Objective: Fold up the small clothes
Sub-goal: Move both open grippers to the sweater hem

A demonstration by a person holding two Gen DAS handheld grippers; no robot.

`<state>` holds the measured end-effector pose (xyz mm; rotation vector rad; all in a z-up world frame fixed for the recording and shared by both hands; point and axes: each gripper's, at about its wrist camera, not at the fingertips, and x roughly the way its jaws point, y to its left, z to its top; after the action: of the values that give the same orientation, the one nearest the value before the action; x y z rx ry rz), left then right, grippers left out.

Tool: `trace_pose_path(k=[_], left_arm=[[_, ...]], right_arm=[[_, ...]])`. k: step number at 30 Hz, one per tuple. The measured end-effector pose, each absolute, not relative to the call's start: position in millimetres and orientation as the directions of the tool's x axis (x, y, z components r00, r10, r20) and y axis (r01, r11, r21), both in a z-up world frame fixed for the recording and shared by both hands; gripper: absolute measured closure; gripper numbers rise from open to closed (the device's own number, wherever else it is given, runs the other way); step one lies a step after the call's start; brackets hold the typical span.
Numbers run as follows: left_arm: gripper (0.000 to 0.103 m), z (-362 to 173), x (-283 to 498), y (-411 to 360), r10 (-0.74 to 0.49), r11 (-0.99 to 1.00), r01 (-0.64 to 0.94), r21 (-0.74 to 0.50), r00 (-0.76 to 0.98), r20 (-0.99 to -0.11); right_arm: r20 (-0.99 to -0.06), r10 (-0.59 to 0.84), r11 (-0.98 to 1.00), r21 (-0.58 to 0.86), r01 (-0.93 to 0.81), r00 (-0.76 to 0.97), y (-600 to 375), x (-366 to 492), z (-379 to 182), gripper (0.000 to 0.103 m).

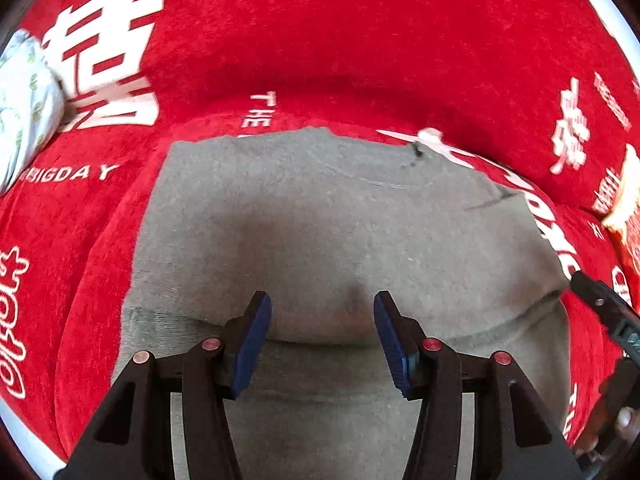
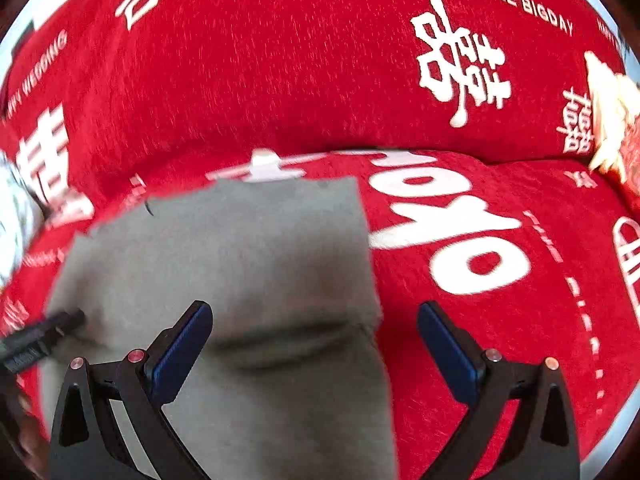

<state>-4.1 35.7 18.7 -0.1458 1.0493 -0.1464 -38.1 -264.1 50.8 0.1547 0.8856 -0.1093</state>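
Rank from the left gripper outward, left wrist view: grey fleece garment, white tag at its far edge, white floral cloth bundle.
From the left gripper:
1. Grey fleece garment, directly under and ahead of the open jaws.
2. White tag, ahead and right, at the garment's far edge.
3. White floral cloth bundle, far left on the red printed blanket.

Left gripper (image 1: pixel 322 334), black angular linkage arms, ribbed blue finger pads (image 1: pixel 252 344), red pivot screws behind each pad, right gripper (image 2: pixel 315 346) identical
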Motion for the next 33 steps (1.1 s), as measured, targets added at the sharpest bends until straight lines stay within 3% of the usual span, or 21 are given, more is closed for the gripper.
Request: trace_pose_path(k=[5, 8, 15, 22, 28, 33], left_arm=[[0.048, 9, -3, 37, -0.151, 0.988, 0.051, -0.144, 0.475, -0.867], [0.048, 7, -5, 44, -0.159, 0.987, 0.074, -0.140, 0.475, -0.866], [0.048, 11, -22, 38, -0.178, 0.984, 0.095, -0.150, 0.484, -0.857], [0.043, 4, -49, 17, -0.073, 0.993, 0.115, -0.011, 0.547, -0.834], [0.043, 7, -70, 22, -0.113, 0.991, 0.122, -0.055, 0.544, -0.831], [0.043, -1, -94, 19, -0.095, 0.990, 0.136, -0.021, 0.564, -0.820]], right_arm=[[-0.804, 0.069, 0.996, 0.084, -0.001, 0.591, -213, -13, 28, 0.001], [-0.859, 0.005, 1.000, -0.002, -0.013, 0.511, -200, -4, -4, 0.001], [-0.806, -0.001, 0.999, -0.026, -0.035, 0.592, -190, -35, 11, 0.001], [-0.803, 0.001, 0.998, -0.040, -0.056, 0.596, -185, -68, -13, 0.001], [-0.797, 0.004, 0.998, -0.039, -0.058, 0.604, -186, -91, -13, 0.001], [-0.775, 0.007, 0.997, -0.041, -0.060, 0.633, -186, -112, -15, 0.001]])
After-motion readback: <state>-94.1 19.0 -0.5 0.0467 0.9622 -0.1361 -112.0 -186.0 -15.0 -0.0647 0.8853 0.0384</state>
